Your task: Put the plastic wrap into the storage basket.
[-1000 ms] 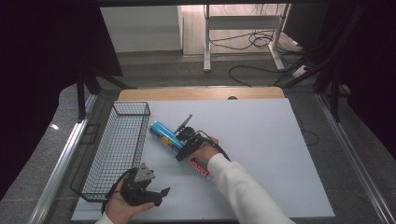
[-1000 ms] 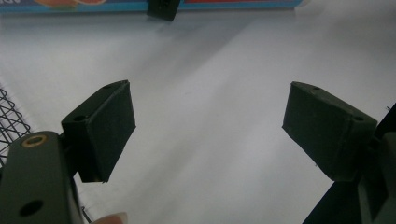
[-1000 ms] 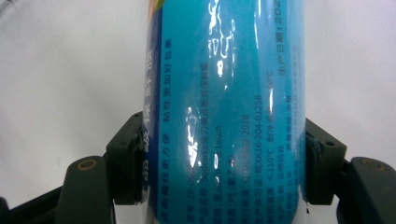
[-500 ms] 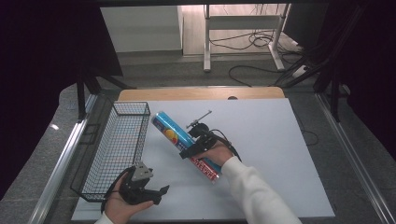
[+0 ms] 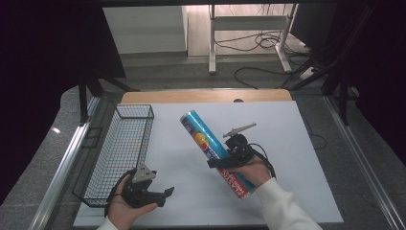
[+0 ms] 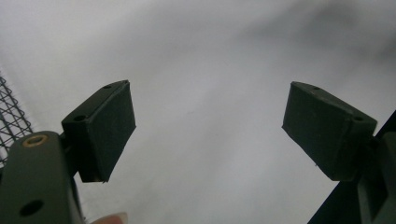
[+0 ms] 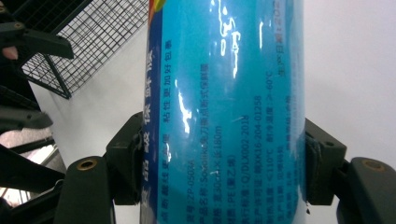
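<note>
The right gripper (image 5: 225,160) grasps a blue cylindrical roll of cling film (image 5: 215,152), with one finger pressed against each side of the roll at a point slightly nearer than its middle. In the right gripper view the fingers (image 7: 125,161) clamp the glossy blue wrapper of the cling film roll (image 7: 224,107) from both sides, and printed text runs along the length of the roll. The roll is held above the white bench (image 5: 297,143), roughly at its centre and right of the wire basket (image 5: 122,143). The long axis of the roll runs diagonally: the blue end cap points to the far left, toward the far end of the basket, and the red-and-white printed end points to the near right, beside the person's white sleeve (image 5: 282,206). The far-left end appears raised higher than the near-right end. The left gripper (image 5: 165,194) rests in the person's left hand at the near left of the bench, just beside the near end of the basket. In the left gripper view its fingers (image 6: 107,126) stand apart with nothing between them, above the bare white bench surface (image 6: 210,93), with basket mesh (image 6: 11,116) visible at the left edge.
</note>
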The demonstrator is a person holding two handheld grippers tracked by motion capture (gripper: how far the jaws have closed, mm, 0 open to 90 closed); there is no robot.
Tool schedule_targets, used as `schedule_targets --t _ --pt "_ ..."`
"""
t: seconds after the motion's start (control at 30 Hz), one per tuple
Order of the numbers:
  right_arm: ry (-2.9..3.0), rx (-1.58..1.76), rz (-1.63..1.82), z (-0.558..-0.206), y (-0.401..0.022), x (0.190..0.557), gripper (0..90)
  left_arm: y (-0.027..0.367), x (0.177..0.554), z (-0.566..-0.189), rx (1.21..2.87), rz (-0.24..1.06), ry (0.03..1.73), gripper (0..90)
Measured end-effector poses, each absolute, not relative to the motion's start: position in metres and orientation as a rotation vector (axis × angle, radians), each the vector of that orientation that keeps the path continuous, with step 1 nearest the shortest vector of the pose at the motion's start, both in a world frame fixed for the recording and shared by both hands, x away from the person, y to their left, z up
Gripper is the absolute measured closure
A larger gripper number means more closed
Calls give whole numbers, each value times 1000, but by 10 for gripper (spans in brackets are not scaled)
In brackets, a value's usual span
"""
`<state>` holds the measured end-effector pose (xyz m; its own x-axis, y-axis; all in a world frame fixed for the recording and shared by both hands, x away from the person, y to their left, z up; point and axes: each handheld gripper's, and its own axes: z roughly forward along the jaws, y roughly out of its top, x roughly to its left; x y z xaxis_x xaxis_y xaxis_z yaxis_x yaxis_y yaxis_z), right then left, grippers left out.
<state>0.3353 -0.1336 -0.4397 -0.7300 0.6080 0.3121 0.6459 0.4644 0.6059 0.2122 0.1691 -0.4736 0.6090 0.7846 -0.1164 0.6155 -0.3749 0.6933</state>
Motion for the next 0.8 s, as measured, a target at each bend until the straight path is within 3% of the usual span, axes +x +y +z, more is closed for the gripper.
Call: schedule_targets --t 0.17,0.43,0.8 --pt "-2595 -1157 -1165 -439 -153 322 325 167 218 -469 2037 209 1107 170" --pt "-2566 -1161 -1209 -442 -169 308 325 163 226 -468 1951 164 1125 149" --pt "-2532 -1134 -1271 -443 -168 295 325 145 259 -464 1701 -124 1058 98"
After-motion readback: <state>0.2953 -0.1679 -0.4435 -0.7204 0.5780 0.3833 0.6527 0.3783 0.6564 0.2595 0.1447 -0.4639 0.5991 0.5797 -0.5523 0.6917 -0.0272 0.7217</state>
